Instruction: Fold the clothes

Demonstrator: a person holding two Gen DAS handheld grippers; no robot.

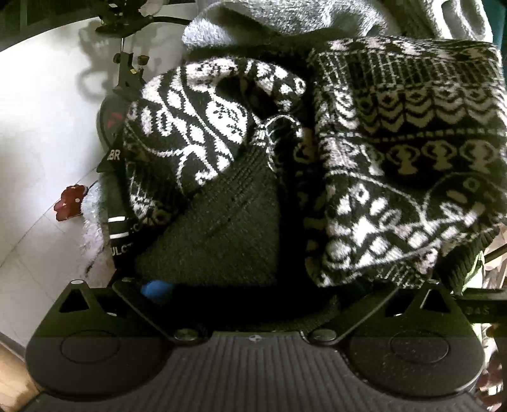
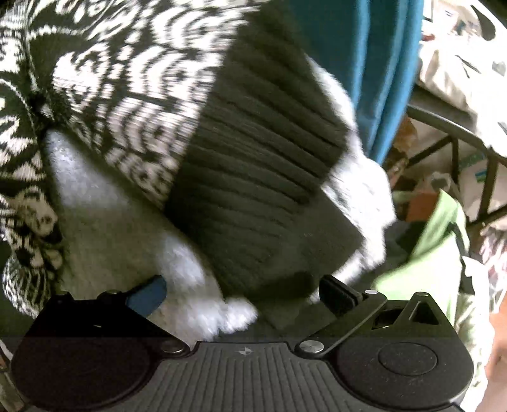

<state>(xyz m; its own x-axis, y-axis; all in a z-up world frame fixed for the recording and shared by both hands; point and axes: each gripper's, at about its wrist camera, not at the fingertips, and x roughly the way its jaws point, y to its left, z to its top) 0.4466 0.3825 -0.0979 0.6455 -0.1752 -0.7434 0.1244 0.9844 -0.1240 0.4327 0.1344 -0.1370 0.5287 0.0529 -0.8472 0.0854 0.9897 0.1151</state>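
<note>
A black-and-white patterned knit sweater [image 1: 396,152] lies bunched and fills the left wrist view, its dark ribbed band [image 1: 221,228] in the middle. My left gripper [image 1: 266,290] is open just below that band. Its blue-padded finger [image 1: 157,290] shows, while the other finger is under a fold of the sweater. In the right wrist view the same sweater [image 2: 126,79] is blurred, and its dark ribbed band [image 2: 263,196] reaches down between the wide-apart fingers of my open right gripper [image 2: 242,294]. The band lies on a white fluffy garment [image 2: 104,222].
A grey fleece garment [image 1: 285,19] lies behind the sweater. To the left are a white tabletop [image 1: 47,126], a black clamp stand [image 1: 126,73] and a small red flower-shaped item [image 1: 68,202]. Teal fabric [image 2: 374,63], a black metal frame [image 2: 459,142] and light green cloth [image 2: 437,241] are at the right.
</note>
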